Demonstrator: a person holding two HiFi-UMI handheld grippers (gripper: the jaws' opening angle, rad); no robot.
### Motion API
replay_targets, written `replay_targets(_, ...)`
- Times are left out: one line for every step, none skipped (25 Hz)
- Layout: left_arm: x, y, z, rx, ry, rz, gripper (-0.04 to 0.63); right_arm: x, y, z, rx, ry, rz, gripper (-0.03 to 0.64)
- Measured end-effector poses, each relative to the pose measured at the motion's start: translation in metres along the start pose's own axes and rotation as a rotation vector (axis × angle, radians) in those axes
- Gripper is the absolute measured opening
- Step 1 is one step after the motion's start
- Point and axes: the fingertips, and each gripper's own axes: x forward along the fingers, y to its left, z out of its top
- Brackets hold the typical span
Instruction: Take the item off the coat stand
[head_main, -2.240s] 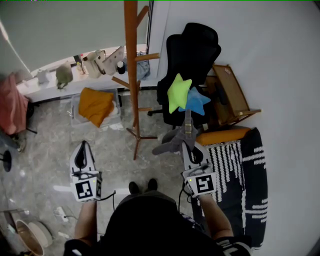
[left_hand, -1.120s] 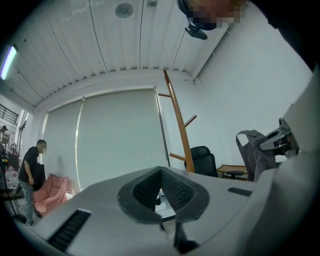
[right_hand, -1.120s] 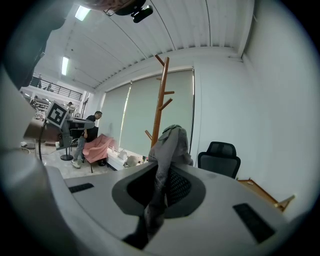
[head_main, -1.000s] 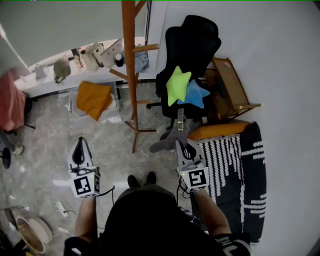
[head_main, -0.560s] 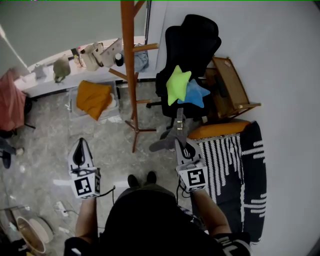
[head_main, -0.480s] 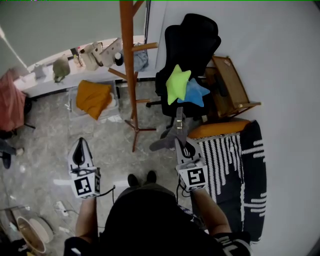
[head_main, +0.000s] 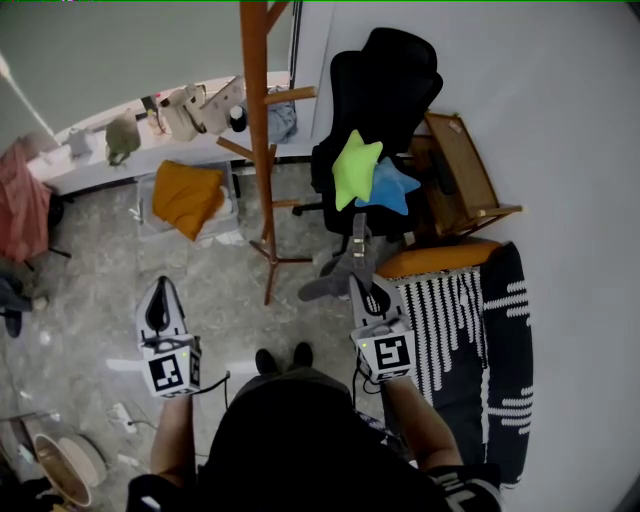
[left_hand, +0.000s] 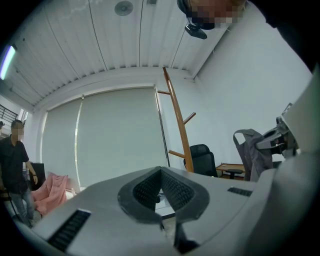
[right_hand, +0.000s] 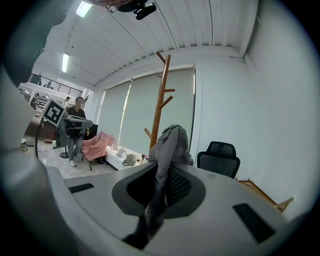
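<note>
The wooden coat stand (head_main: 256, 150) rises from the stone floor ahead of me, and its pegs in view are bare. A grey fabric bag (head_main: 343, 274) hangs free of the stand, to its right, in front of the chair. My right gripper (head_main: 363, 291) is shut on the bag's strap. In the right gripper view the grey bag (right_hand: 170, 145) runs up from between the jaws of the right gripper (right_hand: 161, 187), with the coat stand (right_hand: 160, 100) behind it. My left gripper (head_main: 163, 293) is held low at the left, shut and empty. In its own view the left gripper (left_hand: 161, 172) has its jaws together.
A black office chair (head_main: 385, 90) with green and blue star cushions (head_main: 358, 178) stands right of the stand. A wooden frame (head_main: 458, 185) and a striped blanket (head_main: 480, 340) lie along the right wall. An orange cloth (head_main: 188, 198) sits in a bin at the left. A person (right_hand: 76, 131) stands far off.
My grippers and the grey bag have hardly moved over the last second. The person in the background has walked nearer in both gripper views.
</note>
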Motion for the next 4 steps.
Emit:
replay_targets(0.0004,0.0003,-0.0008,0.0,0.001,0.003,0.023,0.0008,-0.0002,0.0001,-0.002,0.0,0.001,0.031)
replay_targets(0.0007,0.0006,-0.0015,-0.001,0.003,0.005,0.023,0.0015,-0.0002,0.0002,-0.003,0.0,0.002,0.031)
replay_targets(0.001,0.0009,-0.0022,-0.002,0.004,0.007,0.023,0.0021,0.0,0.0004,-0.002,0.001,0.002,0.031)
replay_targets(0.0013,0.0012,-0.0028,-0.002,0.006,0.008,0.023,0.0028,0.0001,0.0007,-0.001,0.002,0.003,0.031)
